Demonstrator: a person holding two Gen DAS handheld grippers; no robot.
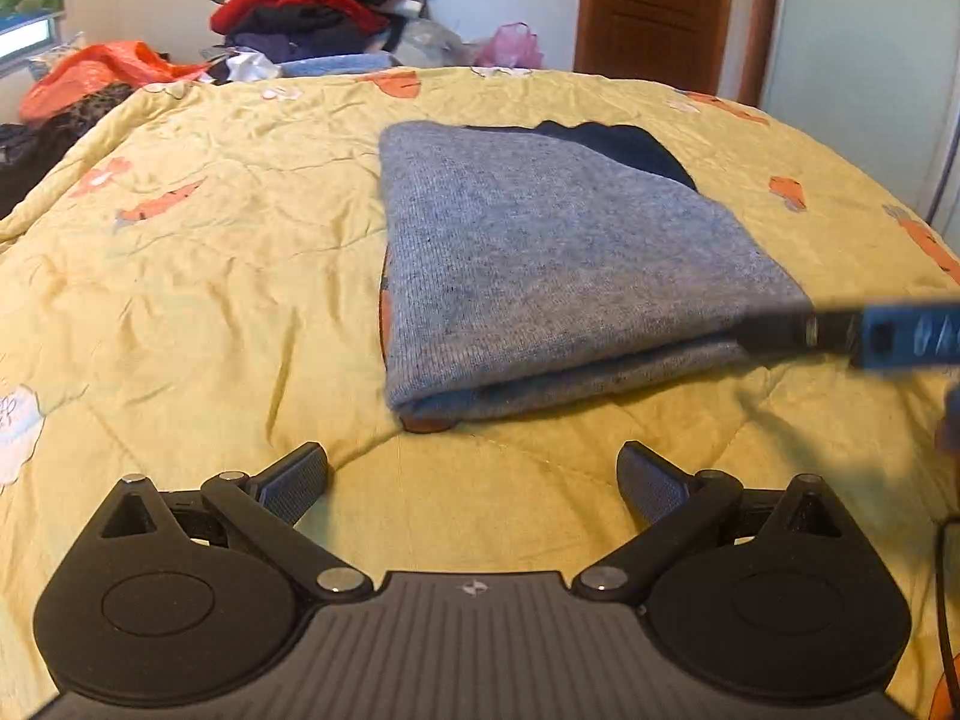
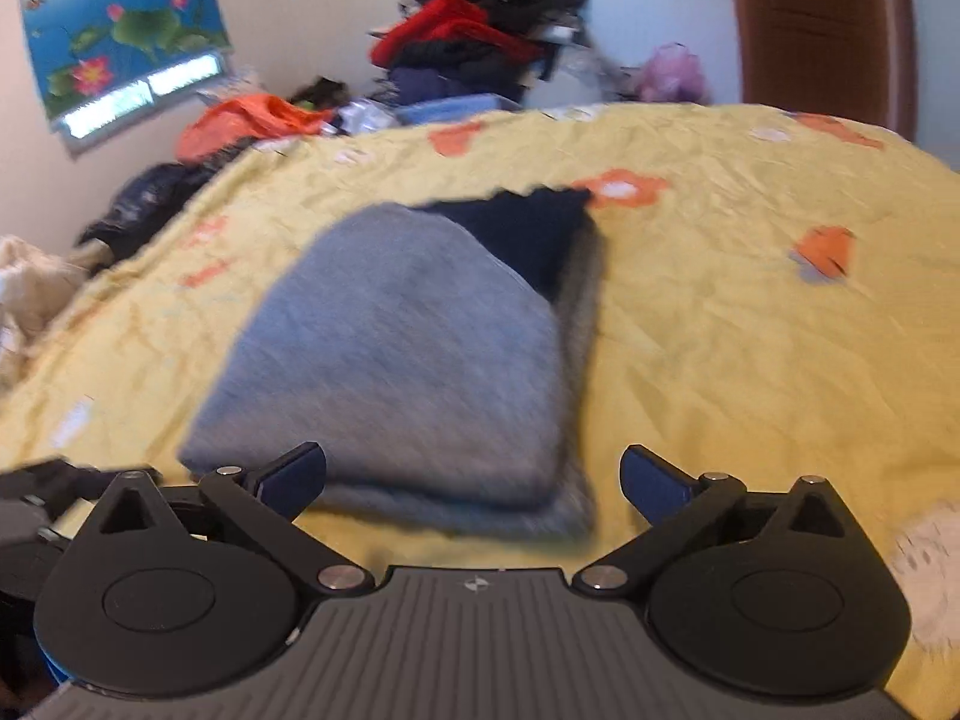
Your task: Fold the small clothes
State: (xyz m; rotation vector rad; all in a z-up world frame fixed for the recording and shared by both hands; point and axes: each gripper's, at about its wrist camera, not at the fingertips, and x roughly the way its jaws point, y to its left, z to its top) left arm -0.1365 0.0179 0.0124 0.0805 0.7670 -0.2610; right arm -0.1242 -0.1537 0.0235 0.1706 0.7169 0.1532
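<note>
A folded grey knit garment (image 1: 540, 264) lies on the yellow quilt (image 1: 210, 300), with a dark navy part (image 1: 624, 147) showing at its far end. My left gripper (image 1: 474, 480) is open and empty just short of the garment's near fold. The right gripper's fingers (image 1: 780, 330) show blurred at the garment's right edge. In the right wrist view the same garment (image 2: 408, 360) lies ahead, blurred, and my right gripper (image 2: 474, 480) is open and empty over its near edge.
A heap of red, black and purple clothes (image 1: 318, 0) stands beyond the far edge of the bed. Orange fabric (image 1: 96, 72) lies at the far left. A brown door (image 1: 654, 6) is at the back right. A poster (image 2: 120, 30) hangs on the wall.
</note>
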